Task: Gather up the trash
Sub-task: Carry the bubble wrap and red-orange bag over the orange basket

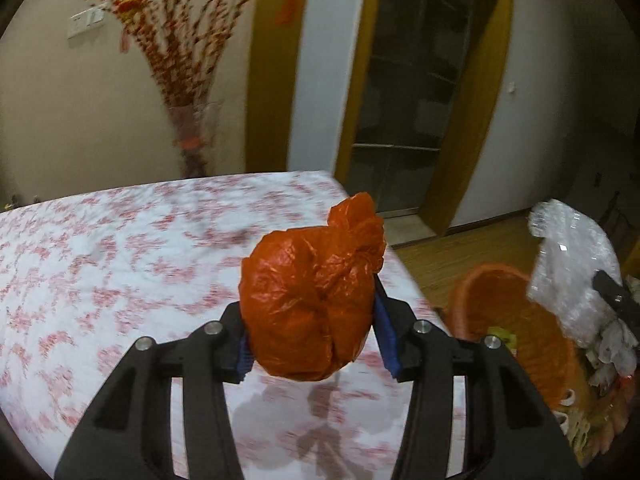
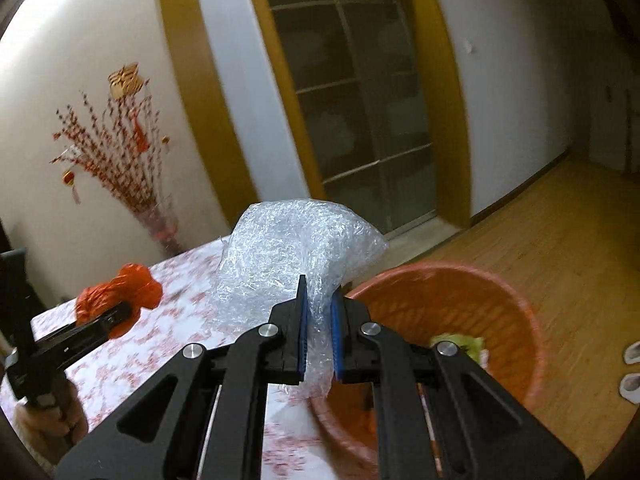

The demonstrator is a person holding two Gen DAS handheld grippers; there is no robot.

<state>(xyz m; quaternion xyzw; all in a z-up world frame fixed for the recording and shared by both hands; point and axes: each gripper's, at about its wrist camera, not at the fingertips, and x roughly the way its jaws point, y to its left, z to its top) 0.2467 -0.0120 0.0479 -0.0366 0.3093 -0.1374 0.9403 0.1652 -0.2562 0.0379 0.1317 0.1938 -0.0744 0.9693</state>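
My left gripper [image 1: 312, 332] is shut on a crumpled orange plastic bag [image 1: 312, 296] and holds it above the table [image 1: 100, 260] near its right edge. It also shows in the right wrist view [image 2: 120, 300]. My right gripper [image 2: 318, 340] is shut on a clear bubble-wrap bag [image 2: 296, 248], held over the table's edge beside the orange trash basket [image 2: 500, 300]. The bubble-wrap bag [image 1: 572, 264] and the basket [image 1: 520, 308] also show at the right of the left wrist view. The basket holds some yellow-green trash [image 2: 460, 344].
The table has a white cloth with a red flower pattern. A vase of red branches [image 1: 192, 136] stands behind it by the wall. A glass door [image 2: 360, 100] with a yellow frame is behind. The basket stands on a wooden floor [image 2: 560, 232].
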